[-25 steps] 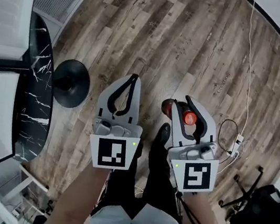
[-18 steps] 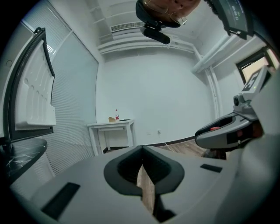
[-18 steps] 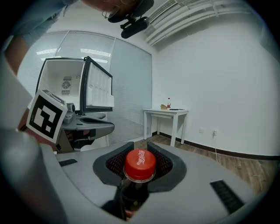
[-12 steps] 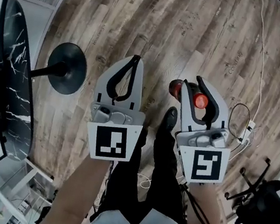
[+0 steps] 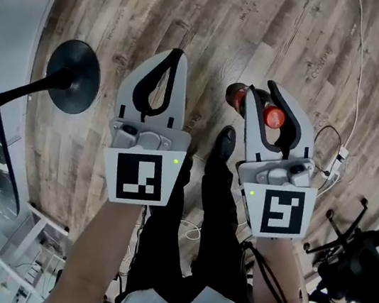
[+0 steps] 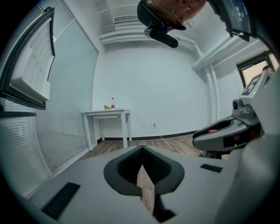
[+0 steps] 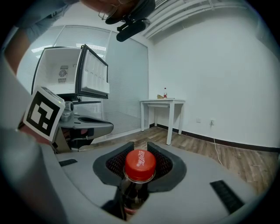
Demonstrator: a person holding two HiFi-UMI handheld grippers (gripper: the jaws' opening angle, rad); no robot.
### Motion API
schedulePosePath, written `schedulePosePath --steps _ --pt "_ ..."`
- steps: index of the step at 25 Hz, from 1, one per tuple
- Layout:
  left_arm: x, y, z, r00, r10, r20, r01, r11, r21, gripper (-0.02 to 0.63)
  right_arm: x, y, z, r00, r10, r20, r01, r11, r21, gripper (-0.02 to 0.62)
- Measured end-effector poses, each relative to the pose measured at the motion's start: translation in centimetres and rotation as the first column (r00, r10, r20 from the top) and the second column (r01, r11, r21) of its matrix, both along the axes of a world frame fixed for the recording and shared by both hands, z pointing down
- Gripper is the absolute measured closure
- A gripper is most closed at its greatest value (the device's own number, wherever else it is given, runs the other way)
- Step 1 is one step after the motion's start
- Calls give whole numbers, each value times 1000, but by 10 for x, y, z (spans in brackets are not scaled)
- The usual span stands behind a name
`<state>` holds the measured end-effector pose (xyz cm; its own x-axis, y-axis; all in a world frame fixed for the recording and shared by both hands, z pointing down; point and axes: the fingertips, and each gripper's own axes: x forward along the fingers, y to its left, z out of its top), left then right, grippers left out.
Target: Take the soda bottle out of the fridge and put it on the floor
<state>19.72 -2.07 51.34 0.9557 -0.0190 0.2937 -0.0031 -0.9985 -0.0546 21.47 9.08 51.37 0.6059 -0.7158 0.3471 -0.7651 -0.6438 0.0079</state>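
My right gripper [image 5: 262, 89] is shut on the neck of the soda bottle [image 5: 236, 96], a dark bottle with a red cap [image 5: 274, 116]. It hangs below the jaws, over the wooden floor [image 5: 219, 15]. The right gripper view shows the cap [image 7: 140, 165] standing up between the dark pads, with the right gripper [image 7: 140, 147] closed round the neck just under it. My left gripper [image 5: 174, 54] is beside it to the left, shut and holding nothing; its tips meet in the left gripper view [image 6: 142, 151]. The fridge [image 7: 65, 72] stands behind at left with its door [image 7: 94, 72] open.
A black round stand base [image 5: 72, 76] sits on the floor at left. A white cable [image 5: 358, 67] and power strip [image 5: 340, 156] lie at right, near a chair base [image 5: 338, 233]. The person's shoe [image 5: 225, 146] is below the bottle. A white table [image 6: 107, 114] stands by the far wall.
The view has swung away from the fridge side, which has slid out at the left. Both grippers have shifted forward over the floor. The bottle stays in the right gripper.
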Motion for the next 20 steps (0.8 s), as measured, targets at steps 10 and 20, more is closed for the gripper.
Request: schedulePosePath --steps 10,20 --pt "19 7 50 1000 4 -9 -4 1000 -25 589 11 14 64 999 3 36 -2 1000 -23 485" --pt "29 11 96 1000 13 18 -12 998 -56 589 24 25 114 998 29 57 -25 998 -64 485"
